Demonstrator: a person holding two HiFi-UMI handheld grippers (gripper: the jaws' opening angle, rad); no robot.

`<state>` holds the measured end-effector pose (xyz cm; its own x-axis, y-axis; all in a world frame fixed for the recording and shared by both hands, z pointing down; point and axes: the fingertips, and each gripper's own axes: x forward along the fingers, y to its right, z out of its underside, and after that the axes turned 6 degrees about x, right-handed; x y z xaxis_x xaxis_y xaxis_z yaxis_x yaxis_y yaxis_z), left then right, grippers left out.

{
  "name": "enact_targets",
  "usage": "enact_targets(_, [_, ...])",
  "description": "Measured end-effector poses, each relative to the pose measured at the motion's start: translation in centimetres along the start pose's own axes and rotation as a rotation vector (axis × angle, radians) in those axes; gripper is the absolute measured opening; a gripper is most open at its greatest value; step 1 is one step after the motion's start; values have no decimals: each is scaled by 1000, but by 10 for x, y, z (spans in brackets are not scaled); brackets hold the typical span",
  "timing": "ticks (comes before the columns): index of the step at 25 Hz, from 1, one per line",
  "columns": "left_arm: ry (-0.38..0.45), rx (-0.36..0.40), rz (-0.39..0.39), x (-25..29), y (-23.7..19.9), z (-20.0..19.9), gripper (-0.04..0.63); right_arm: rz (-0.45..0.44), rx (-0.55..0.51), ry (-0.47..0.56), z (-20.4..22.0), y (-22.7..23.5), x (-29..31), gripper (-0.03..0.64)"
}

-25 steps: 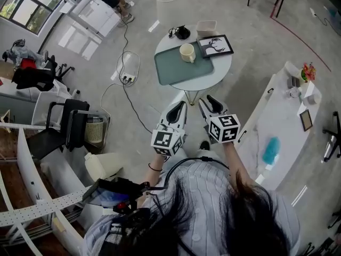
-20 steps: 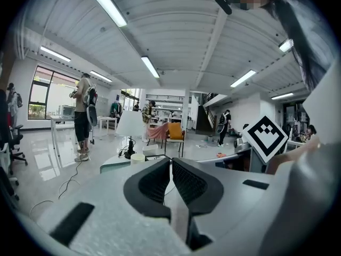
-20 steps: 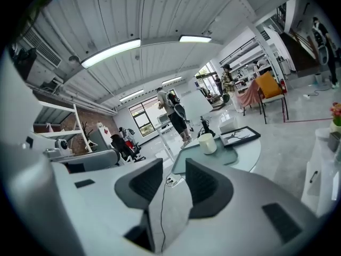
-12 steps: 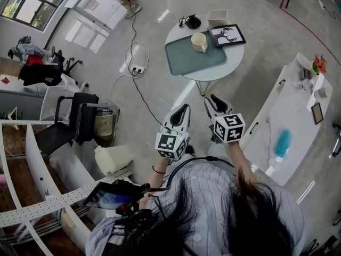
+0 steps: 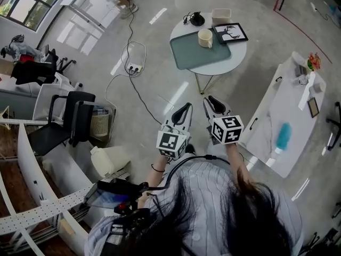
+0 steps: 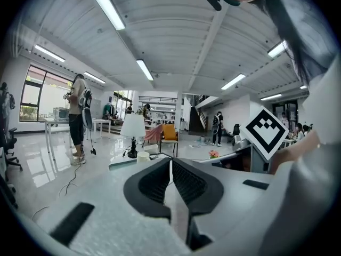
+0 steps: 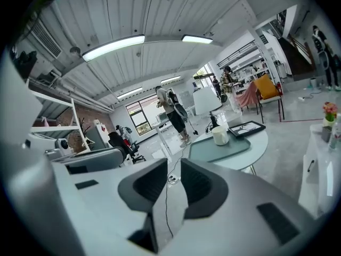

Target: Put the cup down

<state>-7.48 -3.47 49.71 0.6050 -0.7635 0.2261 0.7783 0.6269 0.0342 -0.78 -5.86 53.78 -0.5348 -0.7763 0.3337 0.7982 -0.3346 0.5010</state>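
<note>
A cream cup point(image 5: 205, 38) stands upright on a grey-green tray point(image 5: 192, 56) on the round white table point(image 5: 234, 55), well ahead of both grippers. It also shows in the left gripper view, cup point(image 6: 143, 156), and in the right gripper view, cup point(image 7: 219, 135). My left gripper point(image 5: 183, 111) is held near the person's chest, its jaws together and empty. My right gripper point(image 5: 213, 103) hangs beside it. Its jaws are closing, a narrow gap remains, and nothing is between them. Neither gripper touches the cup.
On the table lie a framed picture point(image 5: 230, 32), a white box point(image 5: 221, 16) and a black object point(image 5: 197, 20). A white counter point(image 5: 290, 111) stands at the right. A black chair point(image 5: 74, 124), a basket point(image 5: 98, 126) and floor cables point(image 5: 132, 67) are at the left.
In the head view the table with the cup has drifted up and to the right. Both grippers keep their place in front of the person's chest.
</note>
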Motion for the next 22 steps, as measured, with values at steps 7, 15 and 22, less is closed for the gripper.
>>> enact_targets(7, [39,-15,25,-43,-18,4,18,21,-23,27,18,-52,-6,83])
enact_targets(15, [73,-47,72,-79,-14,11,18,69,-47,60,41,-88,-36,69])
enact_targets(22, [83,-53,106,-104,4,19,19,100,-54,66,65,-100,-65,61])
